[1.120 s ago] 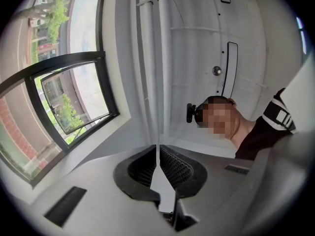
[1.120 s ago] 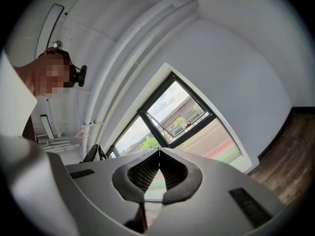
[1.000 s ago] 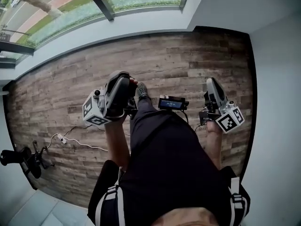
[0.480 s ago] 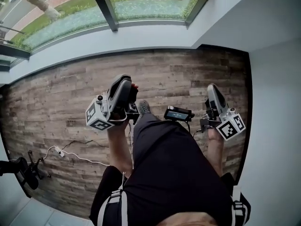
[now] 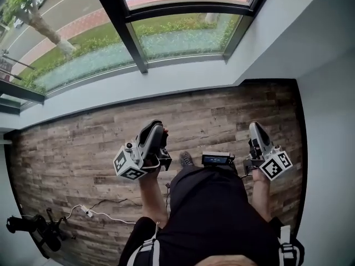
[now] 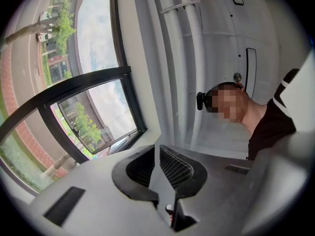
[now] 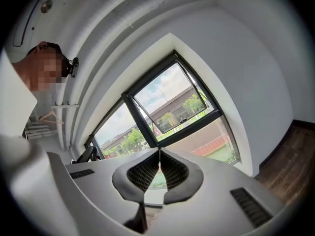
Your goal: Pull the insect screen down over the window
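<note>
"Where is the window (image 5: 177, 32)?"
"Ahead, beyond the floor (image 5: 72, 143); a wall (image 5: 327, 121) stands to the right."
"And the cable (image 5: 87, 211)?"
"On the floor, left, beside a stand (image 5: 39, 229)."

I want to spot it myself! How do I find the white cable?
Look at the wooden floor below the big window. Near its lower left corner, beside a black stand, lies the white cable. It is the only thin, wiggly white line on the boards.
</note>
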Demonstrator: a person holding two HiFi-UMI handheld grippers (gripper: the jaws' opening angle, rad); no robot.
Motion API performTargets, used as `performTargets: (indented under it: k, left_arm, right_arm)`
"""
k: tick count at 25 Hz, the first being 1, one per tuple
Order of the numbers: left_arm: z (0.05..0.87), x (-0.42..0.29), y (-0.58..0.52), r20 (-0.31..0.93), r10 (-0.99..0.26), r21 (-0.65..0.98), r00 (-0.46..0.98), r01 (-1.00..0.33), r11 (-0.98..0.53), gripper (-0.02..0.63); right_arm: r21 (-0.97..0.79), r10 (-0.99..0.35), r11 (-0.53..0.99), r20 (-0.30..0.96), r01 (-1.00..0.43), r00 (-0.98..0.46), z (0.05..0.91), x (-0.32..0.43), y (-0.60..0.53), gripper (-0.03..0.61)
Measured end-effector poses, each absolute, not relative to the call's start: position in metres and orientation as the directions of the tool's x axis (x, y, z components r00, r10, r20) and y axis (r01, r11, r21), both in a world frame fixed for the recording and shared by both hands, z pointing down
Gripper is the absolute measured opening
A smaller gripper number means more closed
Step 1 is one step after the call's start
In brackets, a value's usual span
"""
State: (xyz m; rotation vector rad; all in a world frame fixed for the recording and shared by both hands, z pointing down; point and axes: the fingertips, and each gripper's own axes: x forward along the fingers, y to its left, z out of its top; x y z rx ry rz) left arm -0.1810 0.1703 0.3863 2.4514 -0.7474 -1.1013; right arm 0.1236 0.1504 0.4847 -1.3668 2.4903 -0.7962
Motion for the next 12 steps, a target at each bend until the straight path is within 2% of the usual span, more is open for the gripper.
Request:
performTargets:
  k: [12]
  left_arm:
    - [0.394, -0.215, 0.116, -0.523, -0.682, 0.479, 0.511, -0.485, -0.731, 0.026]
  right_arm:
    - [-0.497, -0.759, 0.550, 0.036, -0.671, -0.650, 0.492, 0.085, 0.039, 0.011]
